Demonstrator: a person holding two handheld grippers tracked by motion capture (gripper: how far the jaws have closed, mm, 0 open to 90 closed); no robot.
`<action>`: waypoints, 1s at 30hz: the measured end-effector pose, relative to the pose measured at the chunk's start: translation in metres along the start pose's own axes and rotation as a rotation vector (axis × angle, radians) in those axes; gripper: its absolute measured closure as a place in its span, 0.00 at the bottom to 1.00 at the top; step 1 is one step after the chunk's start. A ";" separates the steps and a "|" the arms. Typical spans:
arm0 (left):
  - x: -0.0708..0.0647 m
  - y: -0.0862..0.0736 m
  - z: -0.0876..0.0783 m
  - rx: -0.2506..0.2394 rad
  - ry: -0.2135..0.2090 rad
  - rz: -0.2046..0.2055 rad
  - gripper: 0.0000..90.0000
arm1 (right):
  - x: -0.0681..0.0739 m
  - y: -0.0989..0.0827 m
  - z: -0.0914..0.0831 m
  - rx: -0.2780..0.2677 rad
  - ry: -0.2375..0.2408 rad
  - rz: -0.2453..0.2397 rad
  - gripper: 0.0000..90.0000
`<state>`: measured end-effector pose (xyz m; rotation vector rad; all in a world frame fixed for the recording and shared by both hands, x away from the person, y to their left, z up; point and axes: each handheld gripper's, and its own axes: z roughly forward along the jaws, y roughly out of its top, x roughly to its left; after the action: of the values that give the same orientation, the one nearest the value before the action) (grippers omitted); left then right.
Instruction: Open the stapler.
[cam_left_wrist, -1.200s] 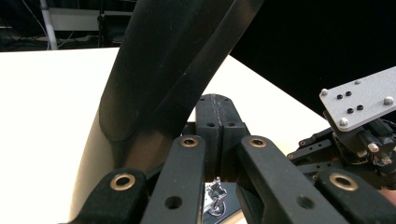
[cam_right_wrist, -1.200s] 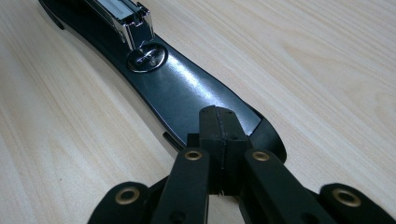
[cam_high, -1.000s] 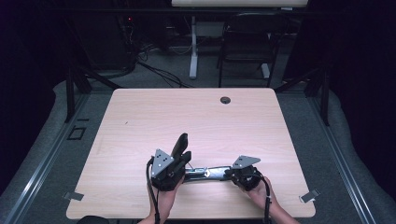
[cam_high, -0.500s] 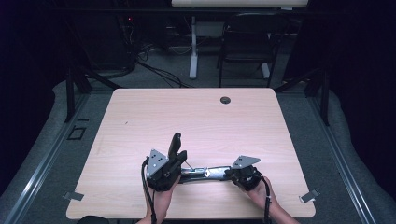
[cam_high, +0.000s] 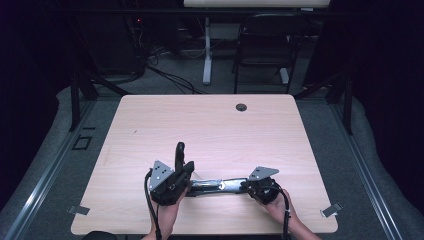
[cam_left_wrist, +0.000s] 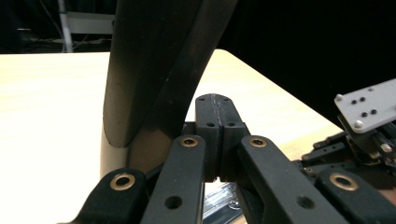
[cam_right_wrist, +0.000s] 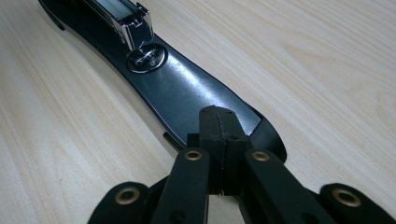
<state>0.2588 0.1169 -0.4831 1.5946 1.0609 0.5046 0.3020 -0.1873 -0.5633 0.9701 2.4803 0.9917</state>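
Note:
A black stapler lies hinged open on the wooden table (cam_high: 210, 125). Its base (cam_high: 220, 185) rests flat, with the silver magazine (cam_right_wrist: 123, 18) on top of it. The black top arm (cam_high: 178, 152) stands nearly upright at the base's left end. My left gripper (cam_high: 188, 168) is shut with nothing between its jaws, and its closed tips (cam_left_wrist: 217, 112) sit right beside the raised arm (cam_left_wrist: 154, 70). My right gripper (cam_high: 246, 185) is also shut on nothing, its tips (cam_right_wrist: 217, 123) resting over the rounded end of the base (cam_right_wrist: 182, 88).
A small dark cable grommet (cam_high: 241, 107) sits near the table's far edge. Tape marks (cam_high: 332, 210) flag the near corners. Behind the table stand a chair (cam_high: 265, 45) and a desk leg (cam_high: 207, 50) on grey floor. The right gripper's grey plate (cam_left_wrist: 369, 105) appears beside the left one.
The stapler's top arm has swung leftward from a rightward lean to nearly upright, and my left gripper has shifted slightly left with it. The right gripper and base stay put.

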 end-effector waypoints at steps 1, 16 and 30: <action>0.004 0.001 -0.001 -0.005 0.002 -0.015 1.00 | 0.000 0.000 0.000 0.003 -0.001 -0.002 1.00; 0.045 0.000 -0.008 0.010 0.113 -0.191 1.00 | -0.001 0.000 0.000 -0.001 0.006 0.008 1.00; 0.039 0.017 0.006 0.159 -0.191 -0.086 0.61 | -0.010 0.003 -0.004 0.036 -0.013 0.024 0.92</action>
<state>0.2901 0.1463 -0.4773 1.6910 1.0386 0.2091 0.3086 -0.1943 -0.5583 1.0158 2.4899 0.9484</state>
